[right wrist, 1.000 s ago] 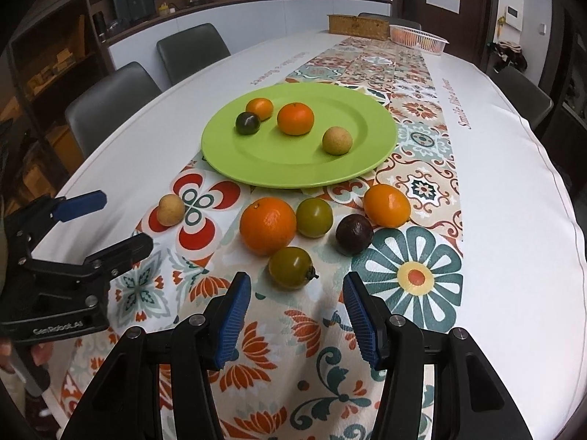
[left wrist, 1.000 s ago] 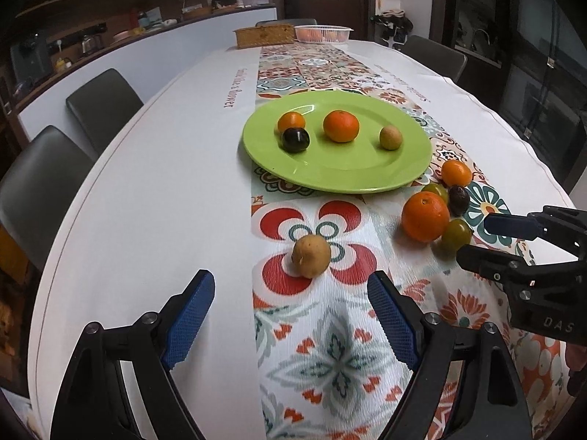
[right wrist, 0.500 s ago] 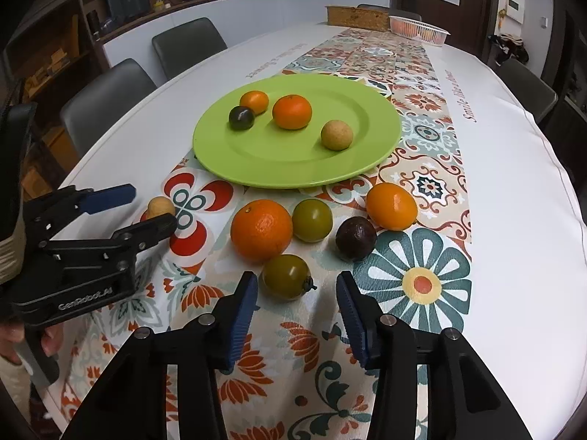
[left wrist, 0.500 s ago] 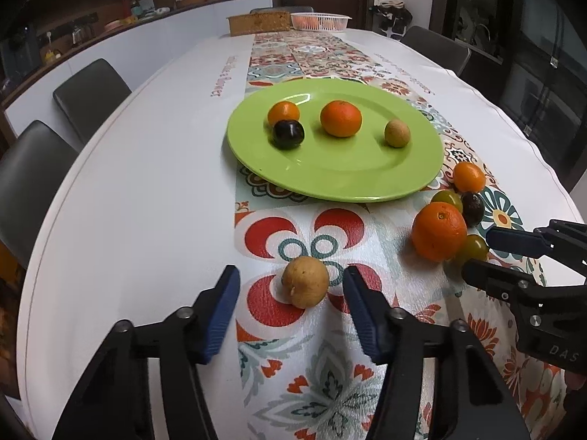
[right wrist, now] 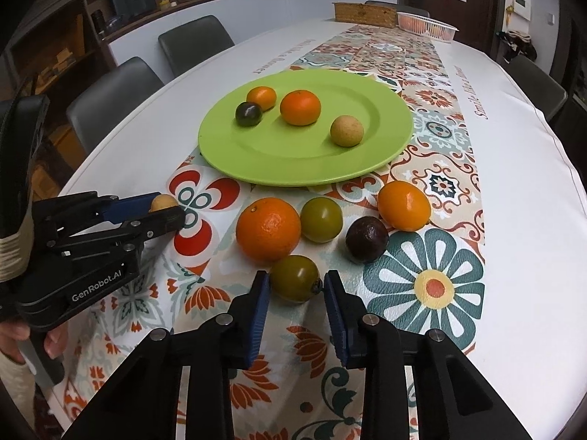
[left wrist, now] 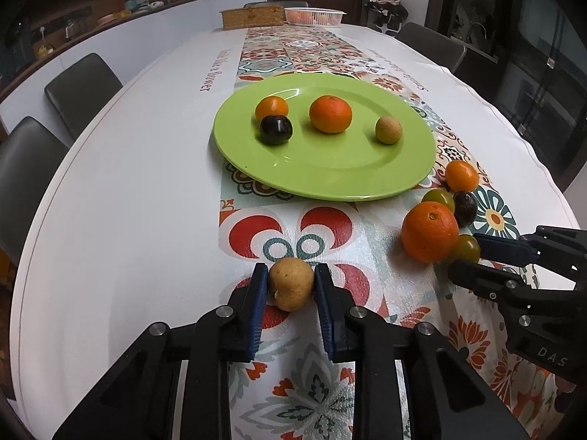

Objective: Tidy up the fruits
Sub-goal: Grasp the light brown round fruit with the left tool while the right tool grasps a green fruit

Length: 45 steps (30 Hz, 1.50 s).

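Observation:
My left gripper (left wrist: 290, 286) is shut on a small tan fruit (left wrist: 291, 283) that rests on the table runner. My right gripper (right wrist: 296, 286) has closed around a green tomato (right wrist: 295, 282); both pads touch its sides. The green plate (left wrist: 330, 179) holds two oranges, a dark plum (left wrist: 276, 130) and a tan fruit (left wrist: 388, 129). A big orange (right wrist: 268, 228), another green tomato (right wrist: 321, 219), a dark fruit (right wrist: 367, 239) and a small orange (right wrist: 403, 205) lie just beyond my right gripper. The left gripper also shows in the right wrist view (right wrist: 165, 209).
A wicker box (left wrist: 252, 17) and a white basket (left wrist: 314, 15) stand at the table's far end. Grey chairs (left wrist: 82, 86) line the left side, and others (right wrist: 532, 82) the right. The table's white edges run along both sides of the patterned runner.
Both grippers moved forward and closed: the left on the tan fruit, the right on the green tomato. One second ago both were wide open and farther back.

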Available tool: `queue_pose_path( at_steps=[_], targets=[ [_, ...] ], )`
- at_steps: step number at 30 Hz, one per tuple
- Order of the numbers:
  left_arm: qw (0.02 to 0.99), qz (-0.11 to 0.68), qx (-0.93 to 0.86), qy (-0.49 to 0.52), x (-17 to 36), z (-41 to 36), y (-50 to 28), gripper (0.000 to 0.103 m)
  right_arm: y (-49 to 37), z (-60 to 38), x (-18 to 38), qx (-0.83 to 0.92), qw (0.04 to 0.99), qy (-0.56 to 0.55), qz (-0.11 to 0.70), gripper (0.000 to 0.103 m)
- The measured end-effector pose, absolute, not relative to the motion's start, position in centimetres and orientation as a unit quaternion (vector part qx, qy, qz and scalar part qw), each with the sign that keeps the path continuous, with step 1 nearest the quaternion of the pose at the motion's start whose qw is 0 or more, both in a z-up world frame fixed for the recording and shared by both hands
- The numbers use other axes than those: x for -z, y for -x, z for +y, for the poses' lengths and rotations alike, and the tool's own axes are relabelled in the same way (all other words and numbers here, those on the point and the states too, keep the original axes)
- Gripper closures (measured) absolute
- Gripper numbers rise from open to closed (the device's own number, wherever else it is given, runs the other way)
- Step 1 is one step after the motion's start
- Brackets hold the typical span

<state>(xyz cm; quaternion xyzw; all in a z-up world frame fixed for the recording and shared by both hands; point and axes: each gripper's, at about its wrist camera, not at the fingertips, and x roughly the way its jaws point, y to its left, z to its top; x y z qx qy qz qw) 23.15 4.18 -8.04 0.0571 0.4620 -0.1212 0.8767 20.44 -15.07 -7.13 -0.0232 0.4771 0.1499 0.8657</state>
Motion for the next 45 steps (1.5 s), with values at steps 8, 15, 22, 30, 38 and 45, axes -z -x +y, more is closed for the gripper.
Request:
queue_pose_path(
  at_steps=[8, 15, 22, 30, 38, 45],
  targets=[
    [0.879, 0.458, 0.125, -0.051, 7.4, 3.9, -22.0, 0.077, -20.0, -15.6, 6.6, -0.151, 0.869, 0.02, 0.471, 0.074],
    [0.878, 0.458, 0.134, -0.044, 6.9, 3.2, -20.7, 0.077, -19.3, -15.9, 6.4, -0.159, 0.869, 0.014, 0.469, 0.075],
    [0.88, 0.451, 0.139, -0.042, 6.1, 2.7, -19.8, 0.077, -18.7, -16.3, 5.8, -0.163, 0.871, 0.01, 0.463, 0.076],
    [0.883, 0.446, 0.141, -0.041, 5.6, 2.6, -19.5, 0.077, -18.8, -16.3, 6.5, -0.168, 0.863, 0.006, 0.476, 0.076],
    [0.879, 0.452, 0.144, -0.043, 6.0, 2.2, -19.8, 0.077, -19.4, -16.1, 6.7, -0.168, 0.862, 0.007, 0.479, 0.075],
    [0.878, 0.453, 0.148, -0.047, 6.0, 1.7, -19.8, 0.077, -19.9, -16.0, 7.5, -0.179, 0.851, -0.001, 0.493, 0.074]
  ],
)
